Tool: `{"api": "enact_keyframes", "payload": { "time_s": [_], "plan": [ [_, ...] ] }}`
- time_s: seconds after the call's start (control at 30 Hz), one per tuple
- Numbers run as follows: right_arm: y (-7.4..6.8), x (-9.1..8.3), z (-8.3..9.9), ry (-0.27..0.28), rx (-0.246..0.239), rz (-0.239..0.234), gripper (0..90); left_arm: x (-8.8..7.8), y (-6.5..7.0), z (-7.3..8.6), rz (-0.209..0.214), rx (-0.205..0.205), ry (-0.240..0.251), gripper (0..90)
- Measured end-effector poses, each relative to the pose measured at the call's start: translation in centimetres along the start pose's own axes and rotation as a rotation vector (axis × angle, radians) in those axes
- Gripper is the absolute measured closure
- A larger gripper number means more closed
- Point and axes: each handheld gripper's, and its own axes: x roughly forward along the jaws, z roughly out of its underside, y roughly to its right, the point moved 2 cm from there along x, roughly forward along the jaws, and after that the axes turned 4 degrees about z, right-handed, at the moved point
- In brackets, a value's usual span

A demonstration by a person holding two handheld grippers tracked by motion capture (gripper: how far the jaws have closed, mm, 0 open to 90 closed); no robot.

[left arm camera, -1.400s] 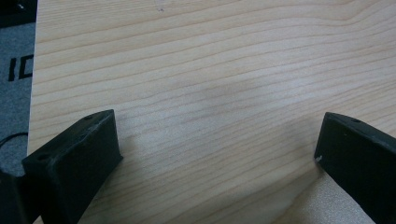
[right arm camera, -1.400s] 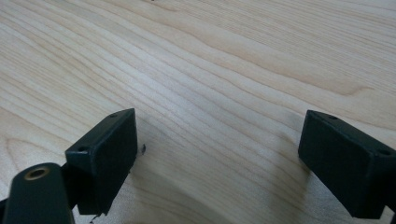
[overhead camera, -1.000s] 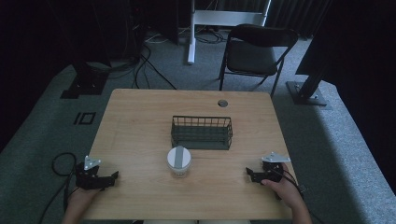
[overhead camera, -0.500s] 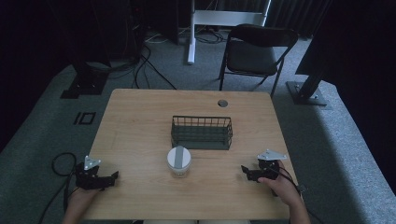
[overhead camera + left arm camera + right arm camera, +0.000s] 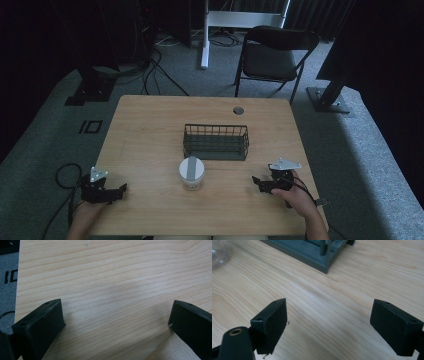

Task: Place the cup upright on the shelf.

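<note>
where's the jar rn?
High view: the jar stands near the table's middle, just in front of the wire basket, nearer its left end, between the left gripper and right gripper.

The wire basket [image 5: 319, 251] is cut off by the top edge of the right gripper view, so that only a lower corner is seen; a clear rounded object [image 5: 218, 253] is cropped at that view's upper left corner and cannot be identified there; the jar [image 5: 191, 173] in the high view is too small for its contents to be told; the person's forearms are cut off by the bottom edge of the high view; the far jaw of the left gripper [image 5: 115, 322] is cropped at the right edge.
</note>
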Motion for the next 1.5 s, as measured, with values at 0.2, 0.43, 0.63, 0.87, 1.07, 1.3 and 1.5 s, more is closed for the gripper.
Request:
{"api": "enact_keyframes", "payload": {
  "time_s": [0.2,0.43,0.63,0.87,1.07,1.3,1.5],
  "plan": [
    [-0.7,0.4,-0.6,0.010,-0.006,-0.014,14.2,0.0,0.0,0.0,0.000,0.000,0.000,0.1],
    [-2.0,0.8,-1.2,0.028,-0.020,-0.060,14.5,0.0,0.0,0.0,0.000,0.000,0.000,0.1],
    [-3.0,1.1,-1.7,0.033,-0.043,-0.092,14.5,0.0,0.0,0.0,-0.002,-0.001,0.000,0.1],
    [-4.1,1.8,-1.9,0.036,-0.058,-0.120,14.5,0.0,0.0,0.0,-0.002,-0.001,0.000,0.1],
    [-5.0,2.3,-2.1,0.037,-0.067,-0.138,14.5,0.0,0.0,0.0,-0.002,-0.001,0.000,0.1],
    [-6.3,2.9,-2.3,0.038,-0.083,-0.183,14.5,0.0,0.0,0.0,-0.001,-0.001,0.000,0.1],
    [-7.4,3.3,-2.7,0.046,-0.100,-0.205,14.5,0.0,0.0,0.0,-0.001,-0.002,0.000,0.1]
  ]
}}
